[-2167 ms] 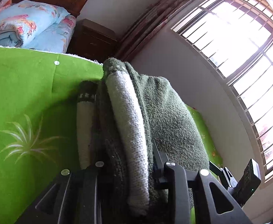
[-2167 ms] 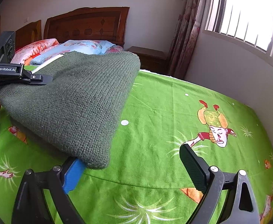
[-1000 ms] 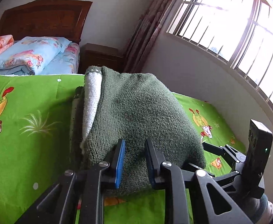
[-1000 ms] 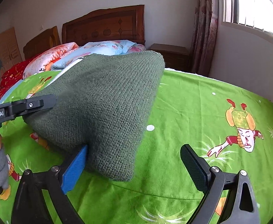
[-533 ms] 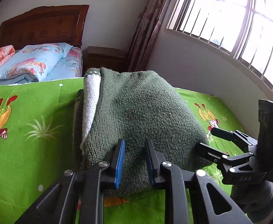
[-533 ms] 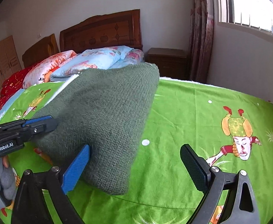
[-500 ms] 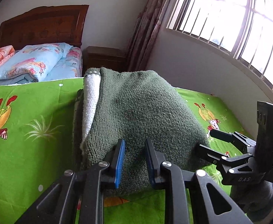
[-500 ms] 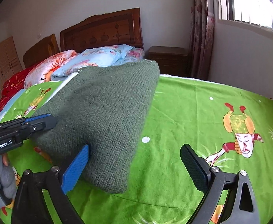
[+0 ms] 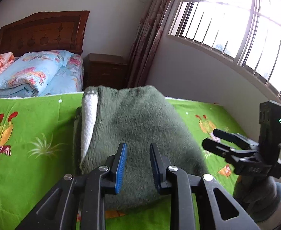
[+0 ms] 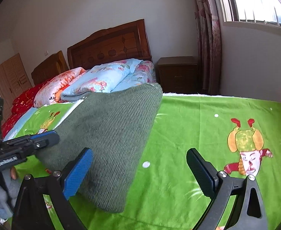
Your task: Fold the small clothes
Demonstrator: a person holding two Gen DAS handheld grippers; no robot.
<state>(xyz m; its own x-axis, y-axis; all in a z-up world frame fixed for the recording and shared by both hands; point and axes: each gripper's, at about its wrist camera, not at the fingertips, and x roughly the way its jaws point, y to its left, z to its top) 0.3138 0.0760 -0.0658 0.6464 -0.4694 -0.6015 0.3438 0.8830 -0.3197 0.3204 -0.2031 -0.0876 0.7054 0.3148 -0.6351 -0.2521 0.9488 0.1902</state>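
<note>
A folded dark green knit sweater with a white inner layer at its left side lies on the green cartoon bedspread. My left gripper hovers at its near edge, jaws narrowly parted, holding nothing. The sweater also shows in the right wrist view. My right gripper is wide open and empty, just right of the sweater's near corner. Each gripper shows in the other's view: the right one, the left one.
Folded floral quilts lie at the wooden headboard. A dark nightstand and a curtain stand by the window wall. The green bedspread stretches to the right of the sweater.
Since 2.2 s ago my left gripper has let go of the sweater and drawn back from it. My right gripper has drawn back a little too. The sweater now rests on the bed.
</note>
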